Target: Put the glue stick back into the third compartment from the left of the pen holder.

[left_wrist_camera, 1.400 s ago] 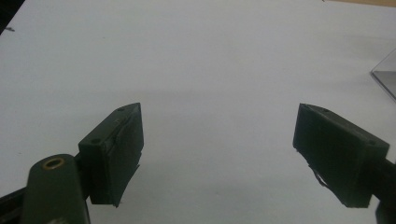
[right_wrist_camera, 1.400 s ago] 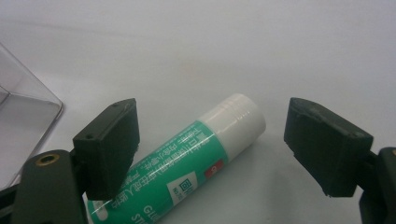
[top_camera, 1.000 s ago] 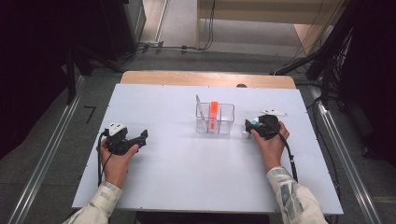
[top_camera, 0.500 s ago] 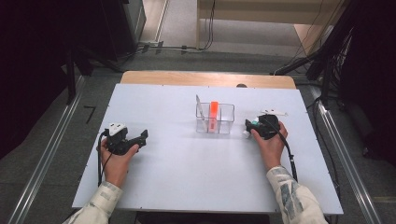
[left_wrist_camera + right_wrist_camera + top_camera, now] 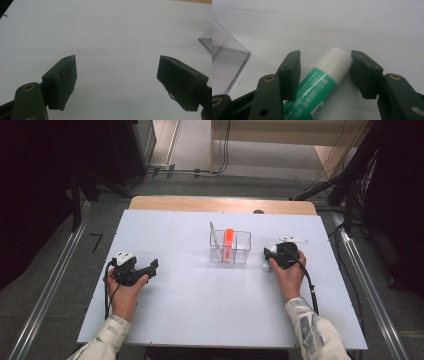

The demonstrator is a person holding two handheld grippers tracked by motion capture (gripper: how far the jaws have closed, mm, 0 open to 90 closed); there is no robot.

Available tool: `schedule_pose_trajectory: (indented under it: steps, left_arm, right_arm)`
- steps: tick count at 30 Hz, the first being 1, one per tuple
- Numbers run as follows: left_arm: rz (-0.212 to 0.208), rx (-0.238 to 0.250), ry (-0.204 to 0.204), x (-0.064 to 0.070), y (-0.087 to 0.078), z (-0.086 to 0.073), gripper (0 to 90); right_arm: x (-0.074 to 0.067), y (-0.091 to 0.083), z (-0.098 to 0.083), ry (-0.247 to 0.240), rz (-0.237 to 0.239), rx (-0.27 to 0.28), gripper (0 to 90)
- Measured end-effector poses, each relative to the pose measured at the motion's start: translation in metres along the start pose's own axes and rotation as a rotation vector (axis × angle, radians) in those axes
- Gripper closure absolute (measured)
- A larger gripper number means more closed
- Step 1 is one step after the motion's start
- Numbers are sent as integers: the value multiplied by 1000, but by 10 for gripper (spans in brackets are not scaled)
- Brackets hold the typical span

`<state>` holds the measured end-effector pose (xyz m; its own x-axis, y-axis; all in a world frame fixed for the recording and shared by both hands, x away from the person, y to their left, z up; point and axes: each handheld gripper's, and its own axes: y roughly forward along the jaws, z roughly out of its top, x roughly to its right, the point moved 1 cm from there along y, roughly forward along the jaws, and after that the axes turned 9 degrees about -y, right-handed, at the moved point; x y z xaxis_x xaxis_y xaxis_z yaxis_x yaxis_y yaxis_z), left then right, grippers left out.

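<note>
Between right gripper (image 5: 325, 72) jaws (closing): glue stick (image 5: 322, 86)

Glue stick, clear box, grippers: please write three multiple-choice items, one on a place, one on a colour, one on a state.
1. Where does the glue stick lie?
A on the floor
B between the jaws of the right hand-held gripper
C in a sleeve

2. What colour is the upright item in the clear box?
A orange
B blue
C black

3. The left hand-held gripper is:
A open and empty
B shut on a pen
C shut on a cup

Answers:
1. B, the jaws, which have just been closing, flank the stick.
2. A, orange shows through the wall.
3. A, nothing lies between its wide jaws.
</note>
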<state>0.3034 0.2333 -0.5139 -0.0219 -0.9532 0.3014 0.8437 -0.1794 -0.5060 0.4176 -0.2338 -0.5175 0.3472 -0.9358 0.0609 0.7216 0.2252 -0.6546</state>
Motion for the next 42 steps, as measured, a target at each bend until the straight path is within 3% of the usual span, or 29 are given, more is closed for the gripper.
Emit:
schedule_pose_trajectory:
  steps: [9,22,36,38,42]
  left_arm:
    - [0,0,-1,0,0,0,170]
    - [1,3,-7,0,-1,0,170]
    - [0,3,-6,0,-1,0,170]
    - [0,1,-4,0,-1,0,170]
    - [0,1,-4,0,-1,0,170]
  right_arm:
    - [0,0,0,-19,18,4,516]
    - [-4,-2,-1,-24,-8,-11,458]
    - [-3,-6,0,-19,25,-31,539]
    - [-3,-7,0,-18,32,-38,620]
    - [-3,-6,0,-36,21,-40,628]
